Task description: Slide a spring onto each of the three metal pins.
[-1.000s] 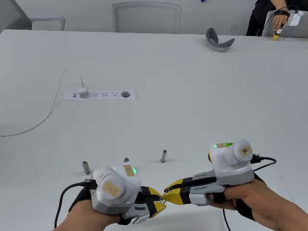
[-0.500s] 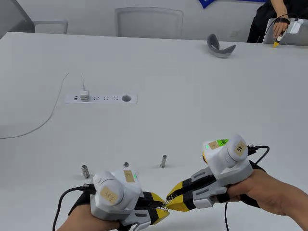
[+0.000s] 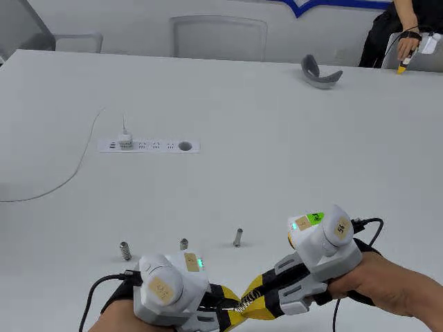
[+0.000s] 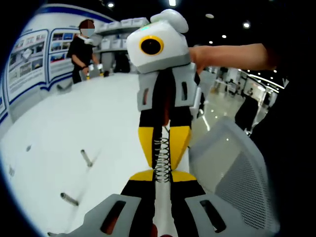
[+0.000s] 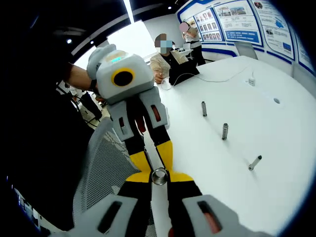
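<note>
the spring (image 3: 243, 299) hangs stretched between my two sets of tips, low at the near edge of the white table (image 3: 277, 159). my left gripper (image 3: 232, 315) has its yellow jaws pinched closed on one end; in the left gripper view the coil (image 4: 162, 158) runs straight up from them into the other gripper's tips. my right gripper (image 3: 255, 301) is clamped on the opposite end, and in the right gripper view that end shows as a small ring (image 5: 159, 176) sitting at the seam of my closed jaws. the two grippers meet nose to nose.

just beyond them on the table is a row of three pins: the bare pin (image 3: 237, 237) on the right, tilted, the middle pin (image 3: 183, 243) and the left pin (image 3: 125, 250), both ribbed with coils in the right gripper view. farther back lie a power strip (image 3: 148, 146) with a white cable (image 3: 69, 173), and a grey curved piece (image 3: 320, 72) near the far edge.
</note>
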Action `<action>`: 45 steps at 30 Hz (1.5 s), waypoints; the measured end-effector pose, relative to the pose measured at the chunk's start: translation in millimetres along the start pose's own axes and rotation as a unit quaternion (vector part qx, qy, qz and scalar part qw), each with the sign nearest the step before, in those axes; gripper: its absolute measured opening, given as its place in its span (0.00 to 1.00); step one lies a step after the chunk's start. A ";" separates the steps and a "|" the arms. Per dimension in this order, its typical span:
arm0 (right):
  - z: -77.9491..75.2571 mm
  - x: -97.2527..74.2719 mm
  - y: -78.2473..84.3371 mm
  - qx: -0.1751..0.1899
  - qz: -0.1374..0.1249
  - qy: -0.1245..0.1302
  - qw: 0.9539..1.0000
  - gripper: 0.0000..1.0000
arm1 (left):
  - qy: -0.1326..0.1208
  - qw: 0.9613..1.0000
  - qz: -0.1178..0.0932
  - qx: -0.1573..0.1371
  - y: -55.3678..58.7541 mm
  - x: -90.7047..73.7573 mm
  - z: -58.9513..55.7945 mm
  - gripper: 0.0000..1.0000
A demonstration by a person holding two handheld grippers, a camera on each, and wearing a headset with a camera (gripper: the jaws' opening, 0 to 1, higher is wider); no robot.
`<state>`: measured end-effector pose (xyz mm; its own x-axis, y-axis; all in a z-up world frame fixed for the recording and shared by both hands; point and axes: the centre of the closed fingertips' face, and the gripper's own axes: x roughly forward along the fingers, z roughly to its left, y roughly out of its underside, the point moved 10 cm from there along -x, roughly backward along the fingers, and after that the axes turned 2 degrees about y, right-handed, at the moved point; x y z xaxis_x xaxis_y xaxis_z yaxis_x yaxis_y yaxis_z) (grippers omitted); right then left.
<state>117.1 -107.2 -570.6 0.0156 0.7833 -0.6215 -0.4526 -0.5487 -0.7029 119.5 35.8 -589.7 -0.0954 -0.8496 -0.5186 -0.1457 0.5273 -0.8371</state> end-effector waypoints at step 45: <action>-4.0 -2.5 20.2 0.045 -0.002 0.051 0.998 0.12 | -0.022 0.999 0.009 -0.041 16.7 2.6 9.7 0.20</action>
<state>111.5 -121.5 -584.7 0.1067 0.7493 -0.6536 -0.5301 -0.5132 -0.6749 126.3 42.4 -606.8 -0.0567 -0.8380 -0.5427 -0.2239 0.5404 -0.8110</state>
